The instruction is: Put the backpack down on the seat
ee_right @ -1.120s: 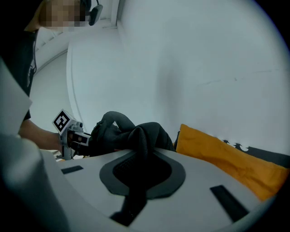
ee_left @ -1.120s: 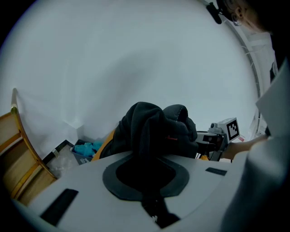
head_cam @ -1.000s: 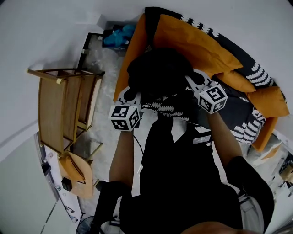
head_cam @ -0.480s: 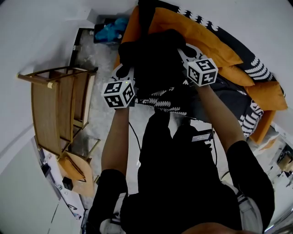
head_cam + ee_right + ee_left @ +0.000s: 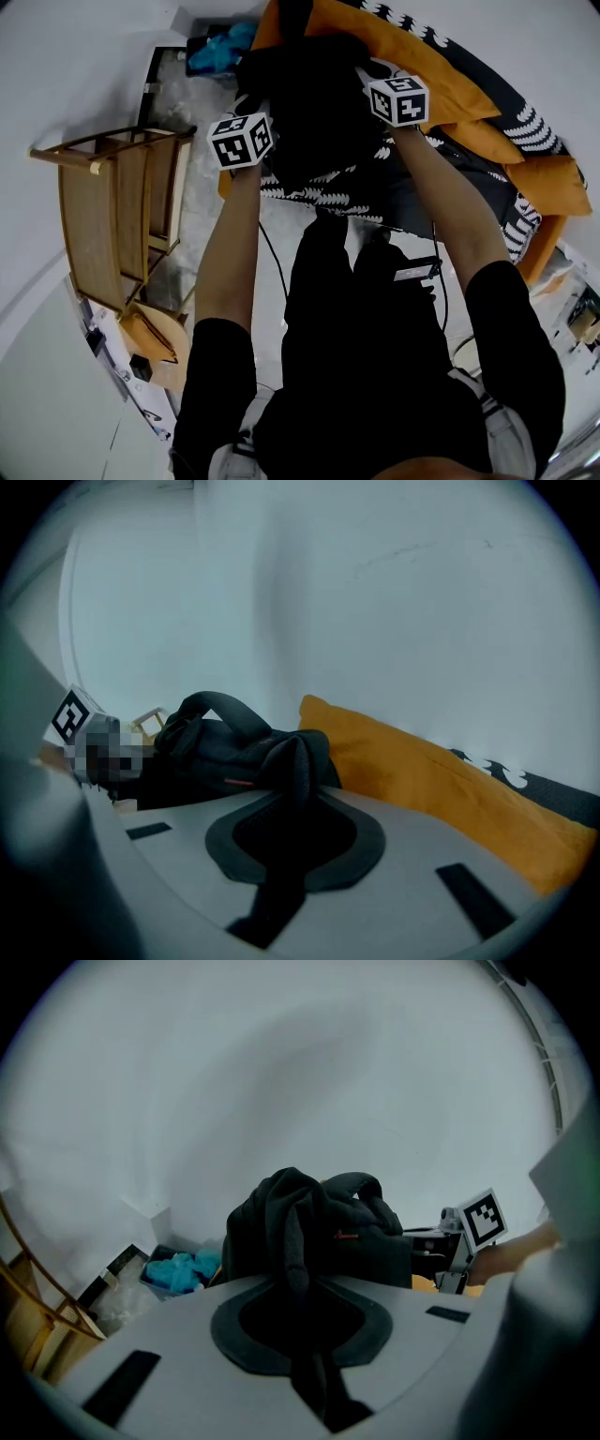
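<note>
On the left gripper (image 5: pixel 298 1283) I read the jaws as nearly together, pinched on a fold of black fabric from the backpack (image 5: pixel 323 1232); a dark strip of it runs down through the gap. The right gripper (image 5: pixel 295 794) is the same: jaws almost closed, clamped on another black fold of the bag. So each gripper has hold of one side of it.

In the head view the backpack sits between the two marker cubes, left gripper at its left edge, right gripper at its upper right. It is over the left end of the sofa, up against the orange back cushion (image 5: pixel 422 66). Its underside is hidden, so I cannot tell whether it rests on the seat (image 5: pixel 492 187). The seat cover is dark with a white leaf print, and its front edge shows just below the bag. Another orange cushion (image 5: pixel 553 183) lies at the sofa's right end.

Both forearms reach forward. A wooden chair (image 5: pixel 112 216) stands left of the sofa, and a blue bundle (image 5: pixel 220 47) lies beyond it by the wall (image 5: pixel 281 1072).
</note>
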The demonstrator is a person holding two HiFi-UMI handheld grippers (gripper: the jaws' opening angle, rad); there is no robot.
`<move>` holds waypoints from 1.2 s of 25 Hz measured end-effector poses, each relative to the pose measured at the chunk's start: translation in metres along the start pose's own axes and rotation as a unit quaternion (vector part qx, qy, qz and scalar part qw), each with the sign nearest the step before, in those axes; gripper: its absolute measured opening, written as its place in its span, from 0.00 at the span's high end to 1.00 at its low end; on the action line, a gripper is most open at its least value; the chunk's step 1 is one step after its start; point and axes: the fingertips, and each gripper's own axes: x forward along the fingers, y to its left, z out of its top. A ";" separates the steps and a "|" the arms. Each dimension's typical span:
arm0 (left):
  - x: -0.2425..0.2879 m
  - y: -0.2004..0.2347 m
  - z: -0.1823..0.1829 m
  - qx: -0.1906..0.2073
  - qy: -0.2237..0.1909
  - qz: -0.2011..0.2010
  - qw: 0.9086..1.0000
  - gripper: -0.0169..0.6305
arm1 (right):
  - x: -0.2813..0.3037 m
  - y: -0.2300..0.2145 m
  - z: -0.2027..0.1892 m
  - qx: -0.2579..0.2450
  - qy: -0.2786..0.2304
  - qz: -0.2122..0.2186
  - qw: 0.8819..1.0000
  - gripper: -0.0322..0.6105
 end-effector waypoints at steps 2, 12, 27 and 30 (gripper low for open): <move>0.006 0.003 -0.004 0.003 0.012 0.003 1.000 0.91 | 0.007 -0.003 -0.005 0.002 0.010 -0.005 1.000 0.88; 0.013 0.007 -0.020 0.018 0.028 0.035 0.999 0.84 | 0.012 -0.009 -0.023 -0.007 0.050 0.006 0.999 0.74; -0.078 -0.040 -0.057 0.007 -0.017 0.080 0.997 0.75 | -0.109 -0.015 -0.066 -0.016 0.019 0.009 1.000 0.80; -0.118 -0.073 -0.066 0.003 -0.046 0.077 0.996 0.86 | -0.163 -0.013 -0.087 -0.037 -0.002 0.007 0.999 0.86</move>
